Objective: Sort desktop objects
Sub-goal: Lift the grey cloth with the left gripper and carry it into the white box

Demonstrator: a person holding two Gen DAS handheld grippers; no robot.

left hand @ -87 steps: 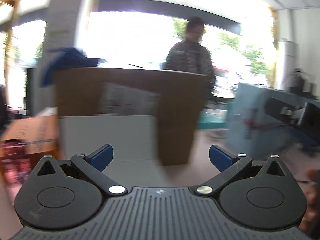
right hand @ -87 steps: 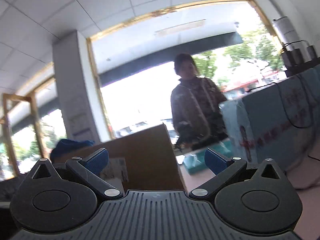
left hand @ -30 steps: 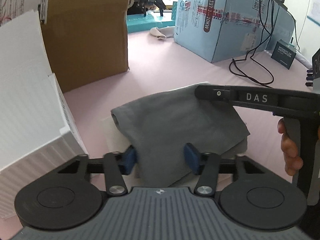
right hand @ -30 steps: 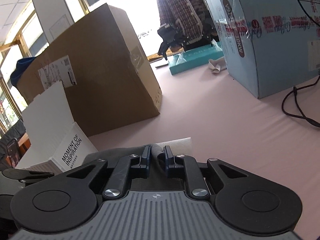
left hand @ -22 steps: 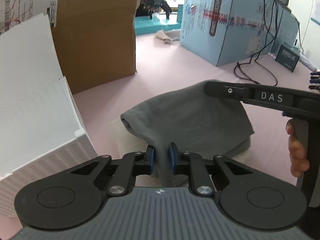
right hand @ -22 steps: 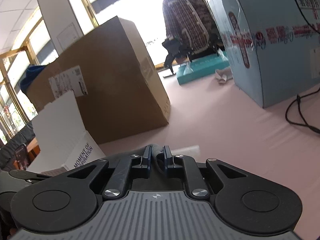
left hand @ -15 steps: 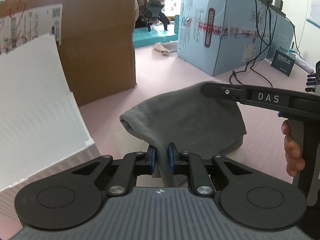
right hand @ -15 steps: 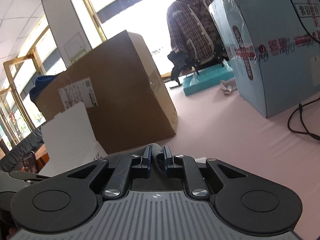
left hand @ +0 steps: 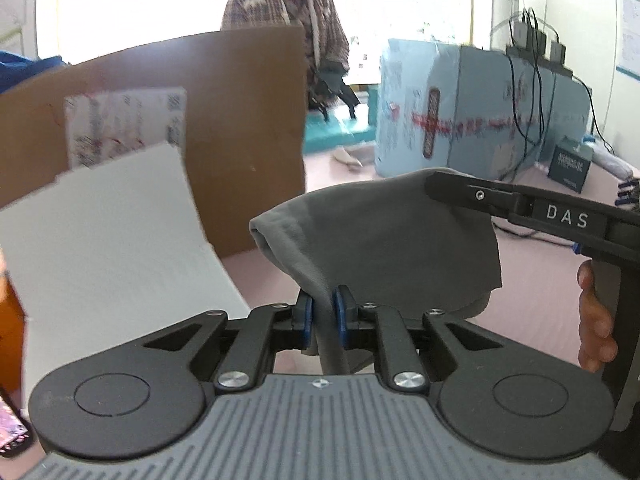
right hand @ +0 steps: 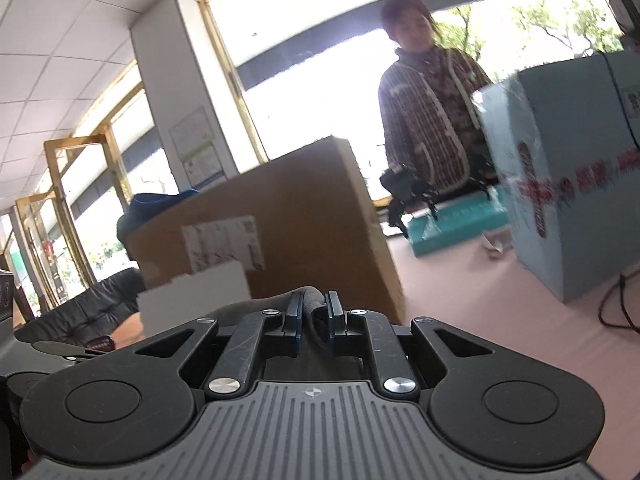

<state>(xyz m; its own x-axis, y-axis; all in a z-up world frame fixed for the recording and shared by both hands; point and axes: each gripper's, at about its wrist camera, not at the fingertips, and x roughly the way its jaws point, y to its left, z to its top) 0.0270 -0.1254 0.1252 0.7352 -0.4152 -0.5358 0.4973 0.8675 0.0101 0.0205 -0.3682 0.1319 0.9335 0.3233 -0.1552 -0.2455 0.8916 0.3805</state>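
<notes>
Pink covering runs across the desk (left hand: 532, 264), which carries boxes and cables under bright windows. Nearest the left wrist camera, the left gripper (left hand: 321, 312) has its blue-padded fingers clamped on a fold of a grey cloth (left hand: 384, 240). That cloth hangs lifted off the desk, stretched between the two tools: its far corner is caught in the right gripper (left hand: 434, 184), whose black arm marked "DAS" reaches in from the right side of the left view, with part of a hand (left hand: 596, 332) on its handle. In the right wrist view the right gripper's fingers (right hand: 294, 316) stand close together with a rolled edge of the grey cloth pinched between them.

Just left of the cloth stands a white corrugated box (left hand: 108, 248), its flap raised. Behind it sits a large brown cardboard box (left hand: 244, 120) bearing a white shipping label (left hand: 124, 128), with something blue (right hand: 160, 204) resting on top.

Farther back on the right is a light blue carton (left hand: 476, 116) with red printing, black cables (left hand: 528, 80) trailing over it, and a small dark box (left hand: 570, 168) beside it. Between the brown box and the blue carton lie a teal tray (right hand: 456, 224) and a small pale crumpled item (left hand: 348, 158). At the far edge a person (right hand: 428, 120) in a plaid jacket stands holding black grippers over the teal tray.
</notes>
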